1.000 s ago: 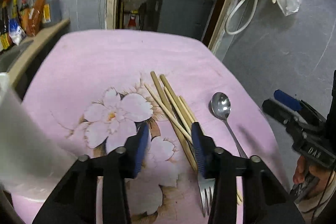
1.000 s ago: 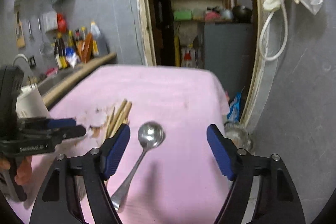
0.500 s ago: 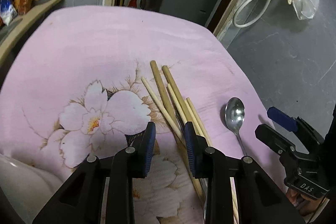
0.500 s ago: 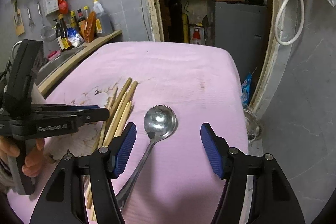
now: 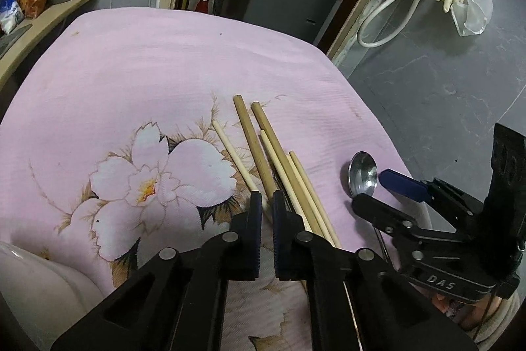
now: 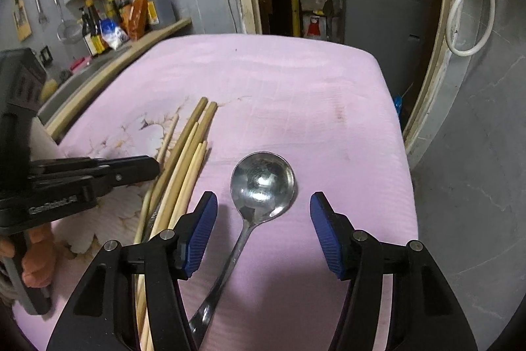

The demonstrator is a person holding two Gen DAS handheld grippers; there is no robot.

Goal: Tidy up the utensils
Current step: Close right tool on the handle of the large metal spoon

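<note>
Chopsticks [image 5: 263, 153] are fanned out on the pink flowered cloth [image 5: 148, 61], with the left gripper [image 5: 267, 203] pinched down on a pale one at its near end (the rest crowd right alongside). The spoon [image 6: 261, 183] lies just right of them, between the right gripper's [image 6: 263, 209] closing jaws, pads not touching it. A white container [image 5: 29, 278] sits at the near left. Bottles [image 6: 111, 12] line a counter beyond the cloth's left edge; the far half of the cloth is bare.
</note>
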